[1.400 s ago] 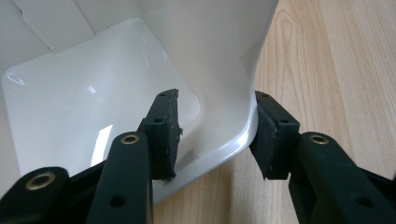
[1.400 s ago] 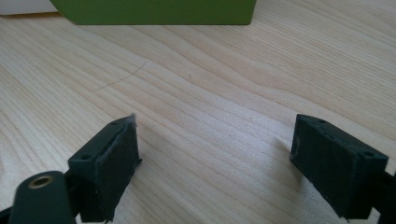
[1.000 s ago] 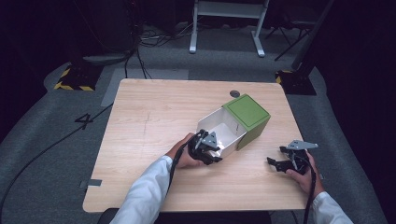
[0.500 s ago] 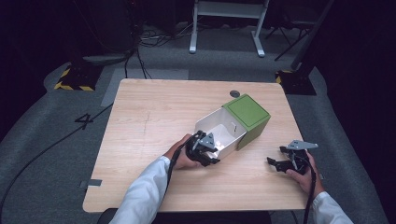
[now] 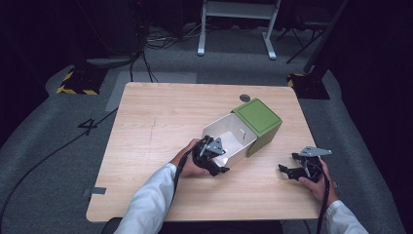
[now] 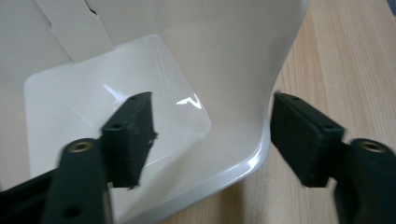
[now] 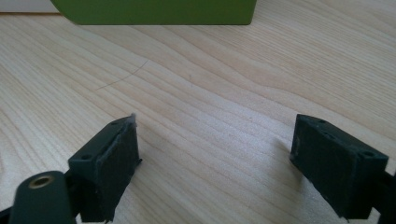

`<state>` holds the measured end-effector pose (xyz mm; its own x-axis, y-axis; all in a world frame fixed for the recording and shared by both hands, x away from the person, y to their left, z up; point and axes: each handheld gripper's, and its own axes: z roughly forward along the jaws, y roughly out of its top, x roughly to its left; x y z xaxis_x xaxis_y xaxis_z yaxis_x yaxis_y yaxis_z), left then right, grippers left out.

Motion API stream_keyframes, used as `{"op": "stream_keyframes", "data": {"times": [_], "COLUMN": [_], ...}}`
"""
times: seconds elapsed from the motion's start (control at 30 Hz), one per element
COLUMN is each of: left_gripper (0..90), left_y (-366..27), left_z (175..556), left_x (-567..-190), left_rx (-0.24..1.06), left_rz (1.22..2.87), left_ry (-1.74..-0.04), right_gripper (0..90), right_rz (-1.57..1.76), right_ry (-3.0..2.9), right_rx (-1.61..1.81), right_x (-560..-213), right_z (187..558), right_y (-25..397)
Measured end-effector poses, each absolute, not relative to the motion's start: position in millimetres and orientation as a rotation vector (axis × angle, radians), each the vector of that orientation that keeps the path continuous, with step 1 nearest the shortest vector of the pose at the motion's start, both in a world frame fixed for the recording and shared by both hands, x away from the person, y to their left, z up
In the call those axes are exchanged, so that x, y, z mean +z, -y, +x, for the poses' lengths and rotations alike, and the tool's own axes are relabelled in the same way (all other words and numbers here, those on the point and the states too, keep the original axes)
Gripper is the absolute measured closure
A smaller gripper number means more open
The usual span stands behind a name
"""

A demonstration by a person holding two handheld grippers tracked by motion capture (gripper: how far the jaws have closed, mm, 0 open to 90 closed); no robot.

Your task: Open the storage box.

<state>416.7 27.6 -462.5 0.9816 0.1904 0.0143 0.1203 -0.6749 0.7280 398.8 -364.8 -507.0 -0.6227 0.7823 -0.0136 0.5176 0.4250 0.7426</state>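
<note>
- Left gripper [image 6: 210,135] — fingers wide apart, straddling the white box's [image 5: 234,139] rim, seemingly not clamped.
- Right gripper [image 7: 215,163] — fingers spread, nothing held, near the tabletop's [image 5: 160,117] right edge.

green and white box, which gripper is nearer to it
Left. The left gripper is at the green and white box, its open jaws straddling the white wall. The right gripper rests apart on the table.

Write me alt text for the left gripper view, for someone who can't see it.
The left gripper is open, its two black jaws straddling the glossy white wall of an open box, one jaw inside and one outside over the wooden table. A white flap hangs at the top left inside the box.
</note>
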Motion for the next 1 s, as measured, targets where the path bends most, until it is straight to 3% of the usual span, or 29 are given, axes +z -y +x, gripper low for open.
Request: {"op": "stream_keyframes", "data": {"times": [0.03, 0.07, 0.4, 1.0], "left_gripper": [17.7, 15.1, 16.0, 16.4], "left_y": [-28.7, -28.7, -45.5, -117.1], "left_z": [414.6, 414.6, 399.0, 373.6], "left_x": [-459.1, -459.1, -435.1, -425.9], "left_rx": [0.152, 0.152, 0.267, 0.5], "left_rz": [2.308, 2.308, 2.234, 2.203], "left_ry": [-0.249, -0.249, -0.277, -0.461], "right_gripper": [15.2, 15.2, 15.2, 15.2], "right_rz": [1.113, 1.113, 1.113, 1.113], "right_ry": [-2.326, -2.326, -2.326, -2.326], "right_rx": [1.026, 1.026, 1.026, 1.026], "right_x": [-507.0, -507.0, -507.0, -507.0], "right_z": [398.7, 398.7, 398.7, 398.7], "right_y": [364.8, 364.8, 364.8, 364.8]}}
